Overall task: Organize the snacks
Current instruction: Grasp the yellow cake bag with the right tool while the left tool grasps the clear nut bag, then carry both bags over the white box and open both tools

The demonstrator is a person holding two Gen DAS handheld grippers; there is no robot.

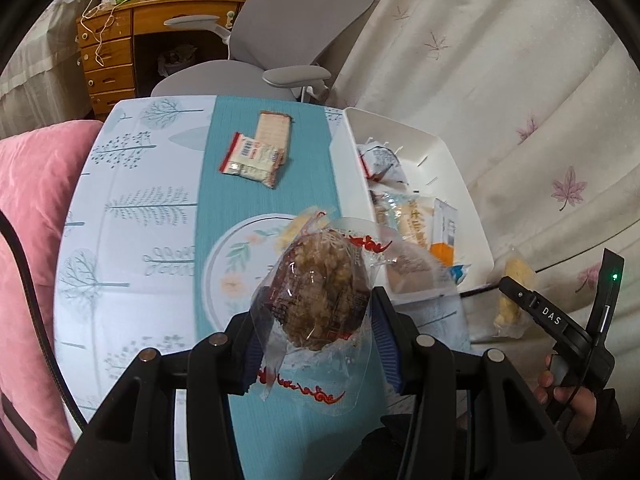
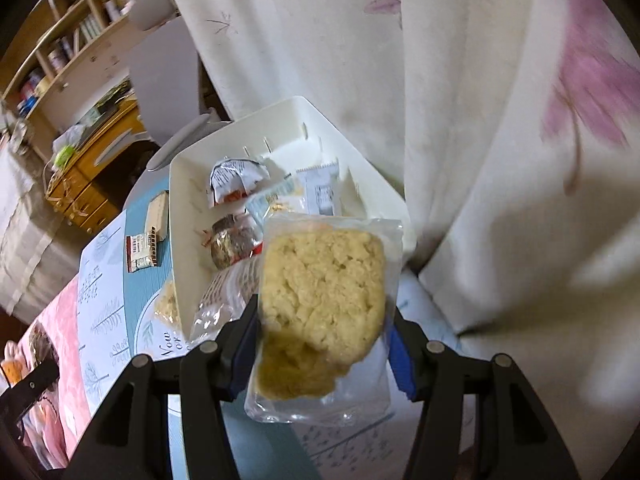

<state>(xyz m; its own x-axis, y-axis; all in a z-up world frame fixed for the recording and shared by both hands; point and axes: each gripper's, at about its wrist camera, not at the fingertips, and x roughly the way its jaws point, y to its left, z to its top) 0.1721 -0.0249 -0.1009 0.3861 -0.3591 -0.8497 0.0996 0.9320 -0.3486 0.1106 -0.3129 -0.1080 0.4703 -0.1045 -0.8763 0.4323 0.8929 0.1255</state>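
Observation:
My left gripper (image 1: 316,340) is shut on a clear-wrapped brown nutty cake (image 1: 320,284), held above the table near the white bin (image 1: 448,152). My right gripper (image 2: 320,340) is shut on a clear-wrapped yellow crumbly cake (image 2: 320,292), held just right of the bin (image 2: 184,208); it also shows in the left wrist view (image 1: 514,296). The bin holds several wrapped snacks, among them a brown cake (image 2: 232,244) and a silver packet (image 2: 236,176). Two flat snack bars (image 1: 260,148) lie on the teal strip of the table.
The table has a tree-print cloth (image 1: 132,208). A pink cushion (image 1: 32,216) lies to the left. A grey office chair (image 1: 280,44) and a wooden desk (image 1: 112,48) stand behind. A leaf-print curtain (image 1: 520,80) hangs right of the bin.

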